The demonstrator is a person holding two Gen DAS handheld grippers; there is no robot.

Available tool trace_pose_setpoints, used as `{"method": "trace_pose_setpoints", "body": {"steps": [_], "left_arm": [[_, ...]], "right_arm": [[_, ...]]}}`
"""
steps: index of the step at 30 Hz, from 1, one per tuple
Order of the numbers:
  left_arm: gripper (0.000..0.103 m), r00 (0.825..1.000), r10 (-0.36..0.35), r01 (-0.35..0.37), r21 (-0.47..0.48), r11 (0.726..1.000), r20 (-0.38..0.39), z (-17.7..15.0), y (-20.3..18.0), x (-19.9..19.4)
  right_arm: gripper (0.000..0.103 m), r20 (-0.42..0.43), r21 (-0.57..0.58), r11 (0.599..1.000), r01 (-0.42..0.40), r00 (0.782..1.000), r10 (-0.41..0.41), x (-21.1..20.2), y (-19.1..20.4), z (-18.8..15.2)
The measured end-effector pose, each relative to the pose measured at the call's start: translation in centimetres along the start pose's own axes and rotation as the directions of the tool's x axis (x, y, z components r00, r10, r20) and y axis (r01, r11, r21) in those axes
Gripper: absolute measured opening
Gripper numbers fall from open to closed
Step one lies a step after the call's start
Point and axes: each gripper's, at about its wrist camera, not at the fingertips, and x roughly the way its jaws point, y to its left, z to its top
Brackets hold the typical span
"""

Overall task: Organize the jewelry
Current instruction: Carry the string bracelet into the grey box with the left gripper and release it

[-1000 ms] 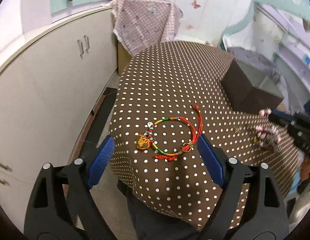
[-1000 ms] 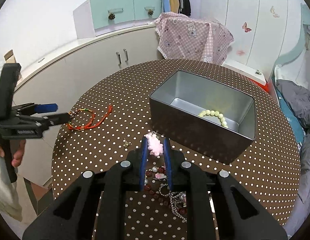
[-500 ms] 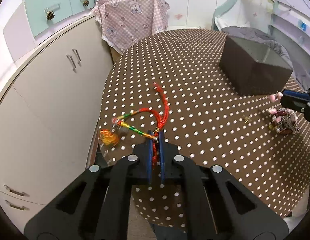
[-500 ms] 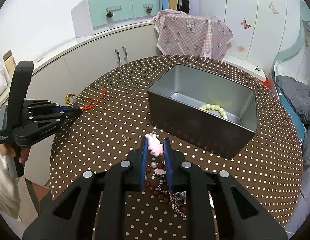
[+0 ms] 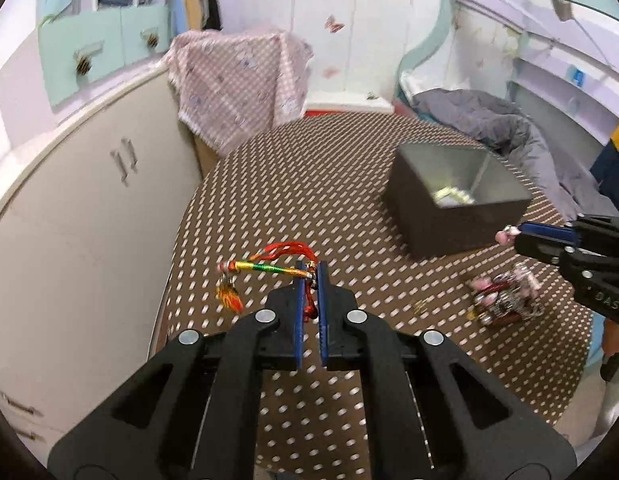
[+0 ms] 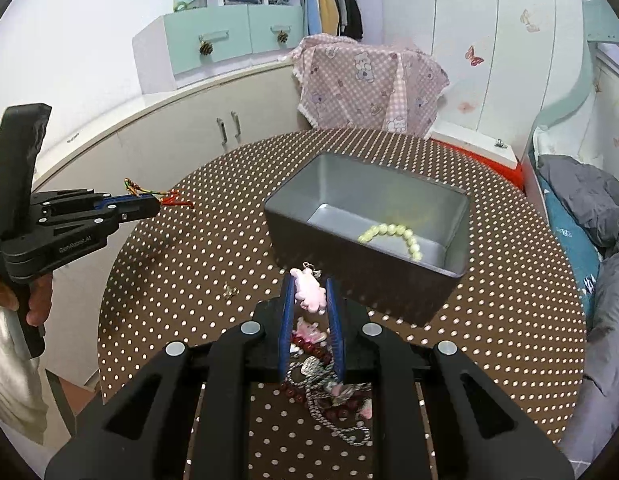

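You had the left gripper (image 5: 309,280) clamped tight on the red cord bracelet (image 5: 269,266), lifted off the table (image 5: 309,184), right gripper (image 6: 309,296) pinching the pink charm (image 6: 309,290); best carry was high over the box (image 6: 369,200) rim, clearing the dangling pendant (image 5: 229,298).

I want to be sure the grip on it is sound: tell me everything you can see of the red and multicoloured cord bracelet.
The cord bracelet is braided string: a red looped part and a stretch wrapped in yellow, green and red, with small beads and an orange charm dangling at its far end. The left gripper has its blue jaws shut on the cord near a small knot, red ends trailing between them. It looks lifted off the polka-dot tablecloth, sticking out sideways; the blur hides finer detail.
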Motion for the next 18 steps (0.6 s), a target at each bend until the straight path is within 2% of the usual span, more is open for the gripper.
{"method": "trace_pose_setpoints", "body": {"steps": [13, 18], "left_arm": [[0.006, 0.986, -0.111, 0.100, 0.090, 0.991, 0.127, 5.4, -4.9, -0.9], [0.006, 0.971, -0.198, 0.184, 0.114, 0.976, 0.132, 7.2, -6.8, -0.2]], "right_arm": [[0.014, 0.092, 0.030, 0.997, 0.069, 0.993, -0.071, -2.3, -3.1, 2.3], [0.014, 0.116, 0.044, 0.995, 0.091, 0.989, -0.095, -2.8, -4.6, 3.1]]}}
